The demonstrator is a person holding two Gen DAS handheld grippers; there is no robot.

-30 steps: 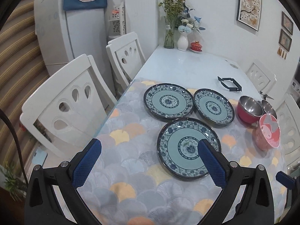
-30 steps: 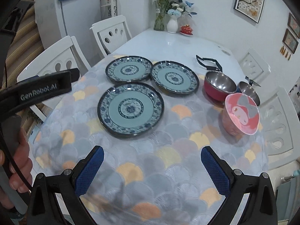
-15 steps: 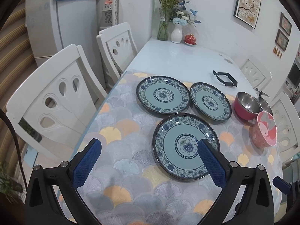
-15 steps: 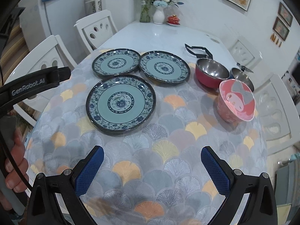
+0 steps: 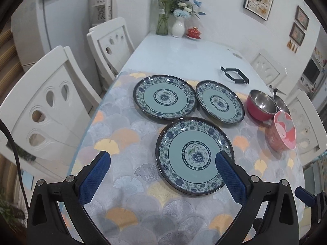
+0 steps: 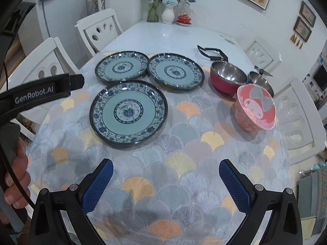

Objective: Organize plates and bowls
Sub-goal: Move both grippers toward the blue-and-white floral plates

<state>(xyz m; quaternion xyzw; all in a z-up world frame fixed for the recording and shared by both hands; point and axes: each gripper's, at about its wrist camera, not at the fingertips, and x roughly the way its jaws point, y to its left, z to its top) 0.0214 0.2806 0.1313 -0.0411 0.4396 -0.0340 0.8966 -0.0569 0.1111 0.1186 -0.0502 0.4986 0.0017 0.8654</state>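
Three blue-patterned plates lie on the patterned cloth: a near plate (image 5: 194, 156) (image 6: 128, 111), a far left plate (image 5: 164, 98) (image 6: 122, 67) and a far right plate (image 5: 219, 103) (image 6: 175, 72). To their right stand a red steel-lined bowl (image 5: 260, 107) (image 6: 226, 76), a small steel bowl (image 5: 282, 104) (image 6: 260, 80) behind it and a pink cartoon bowl (image 5: 282, 130) (image 6: 255, 108). My left gripper (image 5: 163, 170) is open and empty, above the cloth near the near plate's left side. My right gripper (image 6: 166, 178) is open and empty, over bare cloth in front of the plates.
White chairs (image 5: 47, 102) stand along the table's left side and others (image 6: 300, 114) on the right. A black folding trivet (image 5: 235, 74) lies on the white tabletop. Vases with flowers (image 5: 177, 24) and a red lidded cup (image 5: 194, 33) sit at the far end.
Both grippers have moved forward and lower toward the table; plates and bowls look closer. Nothing on the table has moved. Both grippers stay open.
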